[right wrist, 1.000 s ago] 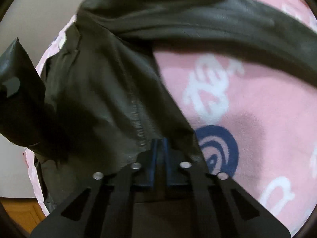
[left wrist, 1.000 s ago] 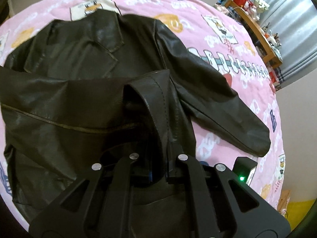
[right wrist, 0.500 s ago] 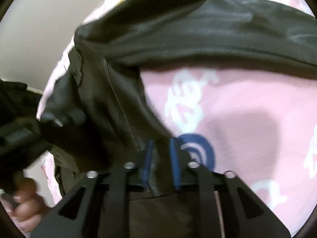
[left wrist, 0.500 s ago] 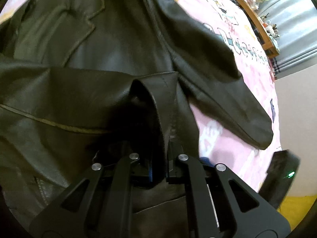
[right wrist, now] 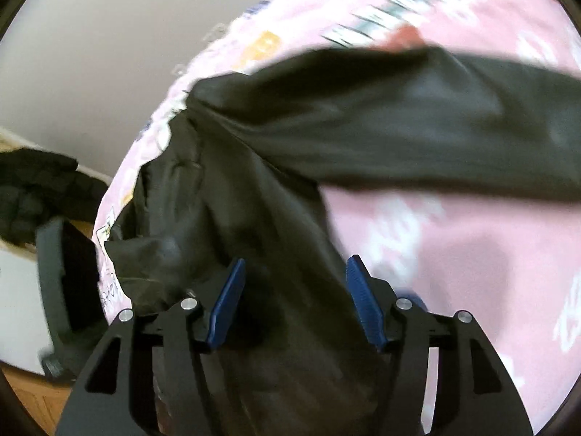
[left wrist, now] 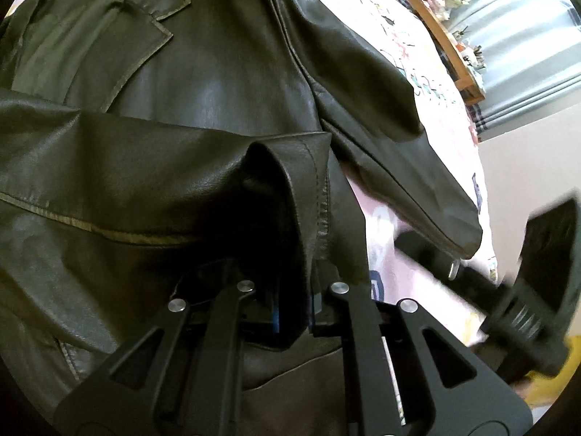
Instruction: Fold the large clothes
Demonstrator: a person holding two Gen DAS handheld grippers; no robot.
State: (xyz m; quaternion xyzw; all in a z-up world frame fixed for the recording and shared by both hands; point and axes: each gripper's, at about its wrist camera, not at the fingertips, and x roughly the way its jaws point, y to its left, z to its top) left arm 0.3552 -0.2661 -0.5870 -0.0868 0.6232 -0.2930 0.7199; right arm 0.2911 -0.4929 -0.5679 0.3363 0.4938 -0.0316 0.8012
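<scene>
A dark leather jacket (left wrist: 225,83) lies spread over a pink printed blanket (left wrist: 428,61), filling the upper and left parts of the left wrist view, its lapel pointing toward the upper left and one sleeve (left wrist: 392,138) running down toward the right edge of the frame. At the lower centre of that view the left gripper (left wrist: 295,309) pinches a folded, stitched edge of the jacket; its jaws are beginning to ease apart, yet the leather is still caught between the blue pads. At the right edge of the same view the other tool shows as a blurred black shape over the blanket. In the right wrist view the right gripper (right wrist: 296,301) has its fingers spread and still opening, the blue pads (right wrist: 227,301) standing clear on either side of a dark fold of the jacket that runs between them, apparently without pressing on it, though the frame is smeared. The sleeve crosses the upper right of that view above a stretch of bare pink blanket. At the left edge, beyond the blanket, a dark quilted garment (right wrist: 40,189) lies against a pale surface, with wooden floor (right wrist: 40,399) at the lower left.
</scene>
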